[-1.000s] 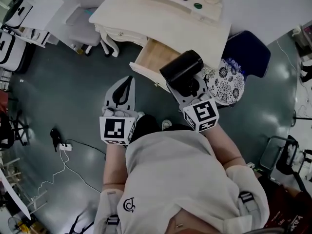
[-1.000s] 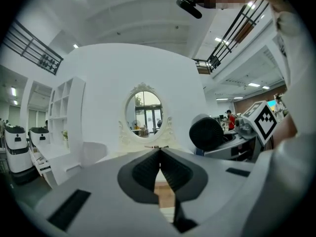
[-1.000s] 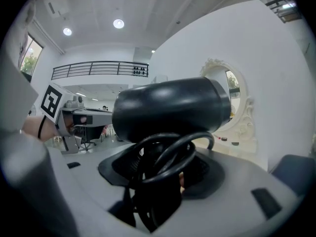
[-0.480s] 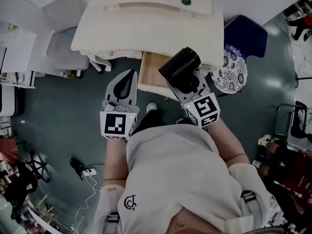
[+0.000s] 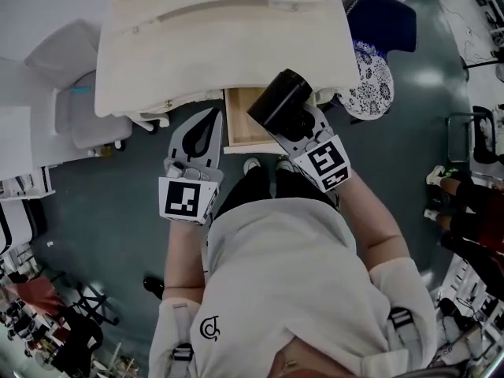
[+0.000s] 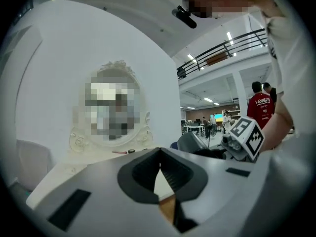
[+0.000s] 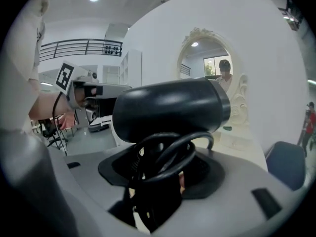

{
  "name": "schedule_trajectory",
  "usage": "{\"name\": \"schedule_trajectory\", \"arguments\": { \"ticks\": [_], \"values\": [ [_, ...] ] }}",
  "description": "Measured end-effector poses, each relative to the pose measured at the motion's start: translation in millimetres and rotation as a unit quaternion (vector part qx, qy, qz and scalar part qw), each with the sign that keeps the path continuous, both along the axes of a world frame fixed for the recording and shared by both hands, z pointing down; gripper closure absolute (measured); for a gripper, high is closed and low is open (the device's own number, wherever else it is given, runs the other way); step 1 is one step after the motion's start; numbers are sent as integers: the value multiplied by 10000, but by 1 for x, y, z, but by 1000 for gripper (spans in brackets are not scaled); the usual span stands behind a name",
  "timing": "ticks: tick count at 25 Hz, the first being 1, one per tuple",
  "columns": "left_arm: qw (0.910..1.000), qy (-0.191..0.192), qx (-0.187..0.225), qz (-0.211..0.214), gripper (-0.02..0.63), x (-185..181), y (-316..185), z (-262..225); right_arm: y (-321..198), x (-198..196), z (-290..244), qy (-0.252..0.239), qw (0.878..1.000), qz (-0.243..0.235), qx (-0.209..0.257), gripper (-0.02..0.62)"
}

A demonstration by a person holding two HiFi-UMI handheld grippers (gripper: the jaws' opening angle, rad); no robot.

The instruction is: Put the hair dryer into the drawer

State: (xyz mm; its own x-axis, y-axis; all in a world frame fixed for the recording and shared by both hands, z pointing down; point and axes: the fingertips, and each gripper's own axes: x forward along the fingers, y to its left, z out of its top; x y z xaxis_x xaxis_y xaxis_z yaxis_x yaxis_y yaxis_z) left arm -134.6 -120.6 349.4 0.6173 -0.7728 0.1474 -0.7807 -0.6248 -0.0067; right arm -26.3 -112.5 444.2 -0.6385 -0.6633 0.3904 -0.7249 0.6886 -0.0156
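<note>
Grey-green floor (image 5: 102, 211) all around, with a cream-white carved dressing table (image 5: 213, 46) up top. Its light wooden drawer (image 5: 240, 120) is pulled open underneath. The right gripper (image 5: 303, 128) has its jaws clamped on the handle of a chunky black plastic hair dryer (image 5: 276, 105). A black cord (image 7: 168, 152) is looped round that handle. From the head view, the barrel hangs over the drawer's right side. The left gripper (image 5: 209, 120) is pinched closed on nothing, just beside the drawer's left edge. I'd say we're mid-carry and the drawer's ready. Next move looks like lowering the dryer into the drawer, laying it flat so the barrel clears the front, then letting go.
</note>
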Motion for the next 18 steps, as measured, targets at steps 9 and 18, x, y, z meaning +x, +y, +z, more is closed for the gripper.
{"name": "schedule_trajectory", "arguments": {
  "ticks": [9, 18],
  "values": [
    [9985, 54, -496, -205, 594, -7, -5, 45, 7, -26, 92, 750, 9840, -1293, -967, 337],
    [9945, -80, -960, -400, 592, -9, 0, 90, 18, -27, 199, 1826, 9335, -2542, -1750, 337]
  ]
}}
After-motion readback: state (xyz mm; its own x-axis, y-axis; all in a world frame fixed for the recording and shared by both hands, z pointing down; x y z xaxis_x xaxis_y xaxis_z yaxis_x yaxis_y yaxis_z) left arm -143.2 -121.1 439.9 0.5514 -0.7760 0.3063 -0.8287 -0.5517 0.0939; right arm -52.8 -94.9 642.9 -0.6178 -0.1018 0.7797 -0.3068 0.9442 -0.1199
